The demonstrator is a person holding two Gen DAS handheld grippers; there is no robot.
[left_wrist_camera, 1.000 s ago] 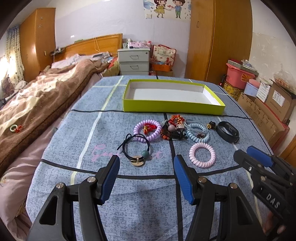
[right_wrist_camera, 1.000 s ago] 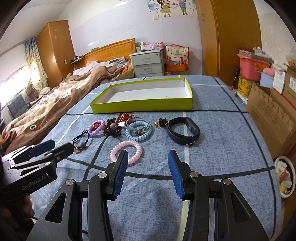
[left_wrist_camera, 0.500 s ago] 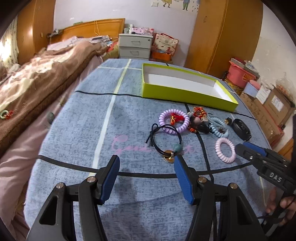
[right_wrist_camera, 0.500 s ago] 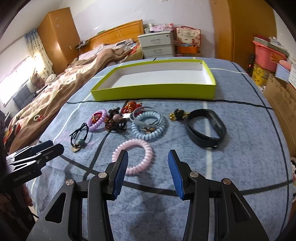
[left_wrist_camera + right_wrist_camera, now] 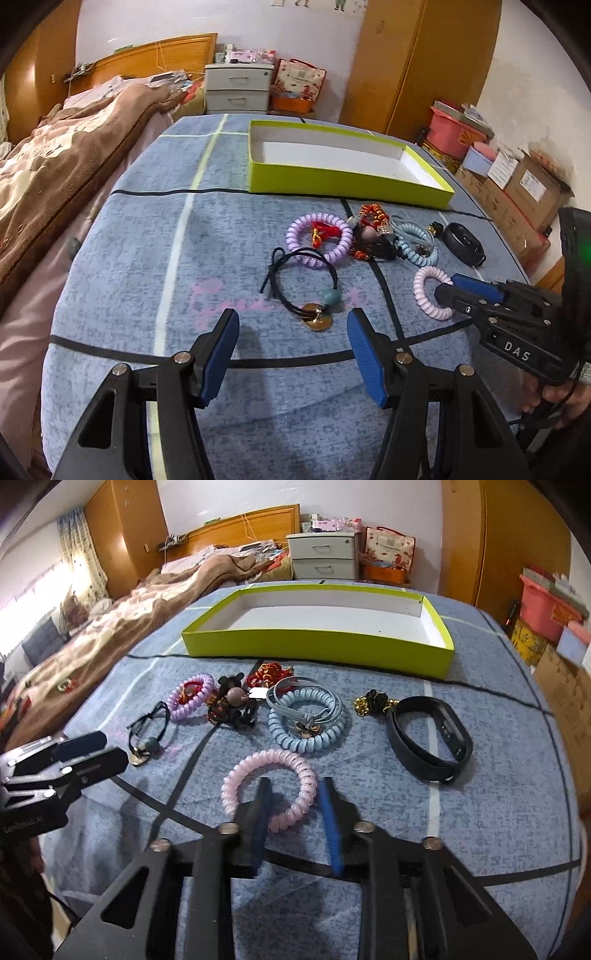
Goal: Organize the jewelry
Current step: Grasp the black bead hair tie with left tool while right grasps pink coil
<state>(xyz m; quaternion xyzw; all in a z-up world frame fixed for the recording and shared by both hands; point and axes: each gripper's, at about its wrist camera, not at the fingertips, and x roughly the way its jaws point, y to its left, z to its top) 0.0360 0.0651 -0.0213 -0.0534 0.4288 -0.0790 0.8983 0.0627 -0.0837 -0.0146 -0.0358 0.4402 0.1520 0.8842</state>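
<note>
Jewelry lies on a blue quilted table in front of an empty lime-green box [image 5: 332,181] [image 5: 314,642]. My left gripper [image 5: 291,325] is open, just short of a black cord bracelet with a gold disc [image 5: 306,284] [image 5: 146,734]. My right gripper [image 5: 293,794] [image 5: 448,284] is open, its jaws narrowing around the near rim of a pink coil hair tie [image 5: 271,788] [image 5: 430,291]. Behind lie a purple coil tie [image 5: 319,236] [image 5: 192,696], a blue coil tie [image 5: 306,720] [image 5: 415,242], red beads [image 5: 267,674] and a black wristband [image 5: 428,733] [image 5: 463,243].
A bed with a brown blanket [image 5: 55,166] runs along the table's left edge. Cardboard boxes [image 5: 532,184] and a pink bin [image 5: 456,131] stand to the right. A white nightstand [image 5: 323,555] and wooden wardrobes stand at the back wall.
Both grippers moved forward and down toward the jewelry. The right gripper reached the pink coil tie and its jaws narrowed around it. The left gripper stayed open near the black cord bracelet.
</note>
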